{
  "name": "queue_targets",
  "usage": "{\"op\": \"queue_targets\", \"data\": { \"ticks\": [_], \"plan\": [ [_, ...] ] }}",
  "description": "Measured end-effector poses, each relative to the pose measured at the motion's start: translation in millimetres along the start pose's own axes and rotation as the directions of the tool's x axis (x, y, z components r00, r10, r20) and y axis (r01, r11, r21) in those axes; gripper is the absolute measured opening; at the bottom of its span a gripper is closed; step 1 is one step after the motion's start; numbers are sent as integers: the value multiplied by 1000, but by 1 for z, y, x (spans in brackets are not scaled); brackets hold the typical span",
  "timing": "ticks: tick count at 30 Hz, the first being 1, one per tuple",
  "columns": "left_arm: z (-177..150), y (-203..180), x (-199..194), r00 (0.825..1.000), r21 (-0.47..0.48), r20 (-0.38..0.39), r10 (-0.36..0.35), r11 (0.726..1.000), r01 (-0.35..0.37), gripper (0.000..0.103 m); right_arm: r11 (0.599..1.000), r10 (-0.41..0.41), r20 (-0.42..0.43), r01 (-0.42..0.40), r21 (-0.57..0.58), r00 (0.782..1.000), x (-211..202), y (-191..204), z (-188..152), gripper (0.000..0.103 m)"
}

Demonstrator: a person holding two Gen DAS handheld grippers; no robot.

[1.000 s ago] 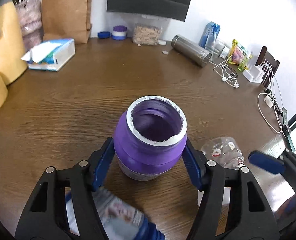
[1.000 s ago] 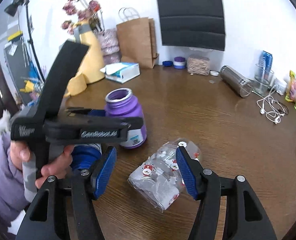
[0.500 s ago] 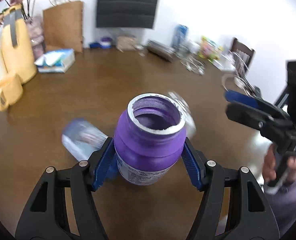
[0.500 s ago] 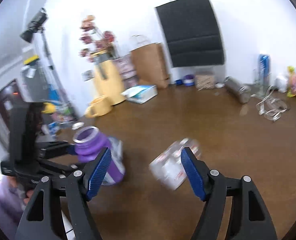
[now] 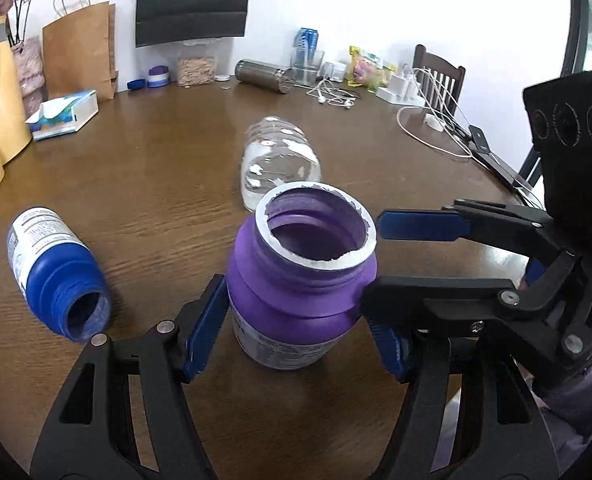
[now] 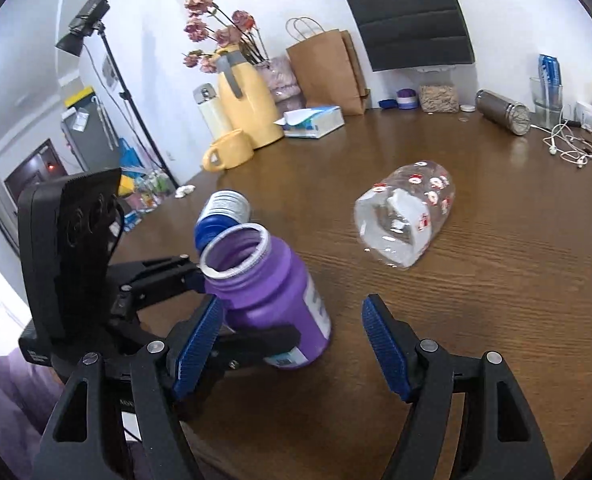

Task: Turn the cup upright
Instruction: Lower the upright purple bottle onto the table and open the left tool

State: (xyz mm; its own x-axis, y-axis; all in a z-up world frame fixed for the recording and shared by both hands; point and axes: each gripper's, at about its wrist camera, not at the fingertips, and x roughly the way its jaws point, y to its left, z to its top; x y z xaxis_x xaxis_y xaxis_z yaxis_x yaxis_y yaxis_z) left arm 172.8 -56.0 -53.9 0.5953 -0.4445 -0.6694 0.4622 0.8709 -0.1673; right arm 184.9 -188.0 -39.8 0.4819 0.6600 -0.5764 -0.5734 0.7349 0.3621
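A purple jar with a white rim stands upright on the wooden table, mouth up. My left gripper is shut on the purple jar, its blue pads against both sides. In the right wrist view the purple jar shows at lower left in the left gripper. My right gripper is open and empty just right of the jar; it also shows in the left wrist view. A clear plastic cup with Santa prints lies on its side mid-table.
A blue jar lies on its side left of the purple one. A yellow jug, mug, tissue box, paper bag, steel flask, earphones and cables line the table's far edges.
Both grippers have pulled back and swung; the purple jar stays in my left gripper and now stands near the table's front. The right gripper has moved up close beside it.
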Motion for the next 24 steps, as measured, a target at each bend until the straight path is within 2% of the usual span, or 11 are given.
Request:
{"op": "queue_targets", "data": {
  "ticks": [4,6,8,11,14,17,18,21,22,23,24],
  "plan": [
    [-6,-1,1,1000,9,5,14,1000,-14,65,1000,-12,13,12,0,1000,1,6,-4,77],
    [-10,-1,-1,999,0,3,32,999,-32,74,1000,-15,26,15,-2,1000,-4,10,-6,77],
    [-13,-2,-9,999,-6,26,46,999,-46,96,1000,-28,38,28,-5,999,-11,13,-8,77],
    [-17,-5,-23,997,-2,53,51,999,-51,98,998,-68,62,68,-4,996,-26,17,-11,77],
    [-21,-10,-44,993,-15,78,90,996,-89,102,995,-103,93,101,18,990,-48,22,-14,78],
    [-28,-15,-74,989,-54,93,116,992,-112,103,983,-182,99,181,19,978,-77,36,-17,80],
    [-31,-16,-86,987,-69,107,124,991,-117,103,979,-206,99,204,24,974,-86,40,-18,84],
    [-45,-22,-128,968,-127,126,217,971,-201,103,972,-236,91,234,35,967,-114,55,-25,85],
    [-52,-26,-141,954,-147,112,279,954,-261,103,969,-245,83,243,39,966,-123,61,-27,85],
    [-60,-31,-156,930,-157,96,354,928,-337,103,964,-262,75,259,54,962,-133,67,-30,85],
    [-64,-33,-163,917,-164,90,388,914,-370,103,958,-281,61,276,76,958,-140,71,-35,85]
  ]
}}
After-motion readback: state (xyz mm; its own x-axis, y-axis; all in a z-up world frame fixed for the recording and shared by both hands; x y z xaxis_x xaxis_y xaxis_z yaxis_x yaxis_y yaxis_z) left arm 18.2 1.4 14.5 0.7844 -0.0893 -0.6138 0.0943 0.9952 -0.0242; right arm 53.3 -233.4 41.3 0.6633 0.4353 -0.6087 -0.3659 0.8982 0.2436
